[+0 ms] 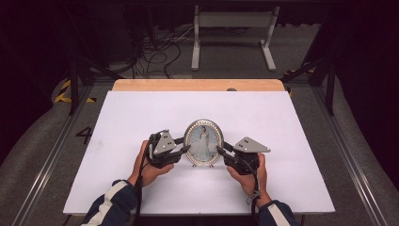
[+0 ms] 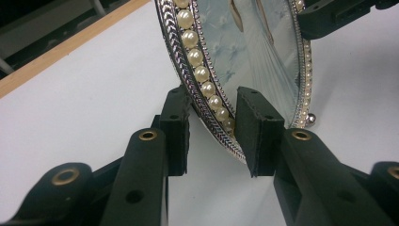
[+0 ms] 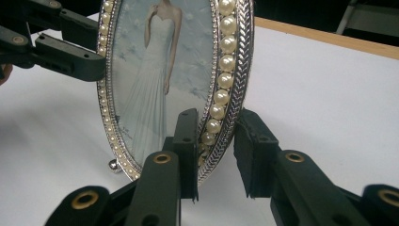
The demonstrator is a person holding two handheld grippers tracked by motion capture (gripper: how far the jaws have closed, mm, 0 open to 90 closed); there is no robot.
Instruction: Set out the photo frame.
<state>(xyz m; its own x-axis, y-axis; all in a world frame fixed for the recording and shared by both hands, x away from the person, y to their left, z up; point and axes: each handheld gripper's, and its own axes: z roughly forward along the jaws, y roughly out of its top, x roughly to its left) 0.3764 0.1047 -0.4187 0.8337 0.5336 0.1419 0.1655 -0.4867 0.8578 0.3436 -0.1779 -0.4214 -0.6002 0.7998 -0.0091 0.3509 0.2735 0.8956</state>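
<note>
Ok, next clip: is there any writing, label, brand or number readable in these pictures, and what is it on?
"4": a dark number marked on the grey floor left of the white table, seen in the high view.
Oval picture frame: a figure in a white dress, no lettering to be seen.
Left gripper and right gripper: no brand or label readable.

My two claws are matte black: the left gripper (image 1: 184, 149) and the right gripper (image 1: 221, 151) each carry a grey three-cornered plate on top, and a dark cable trails back from each along my wrists. Up close, each jaw arm bears brass-ringed pivot holes and ends in a blocky black pad (image 2: 258, 131) with rough, slightly frayed edges. My sleeves (image 1: 113, 205) are dark navy with white stripes.
</note>
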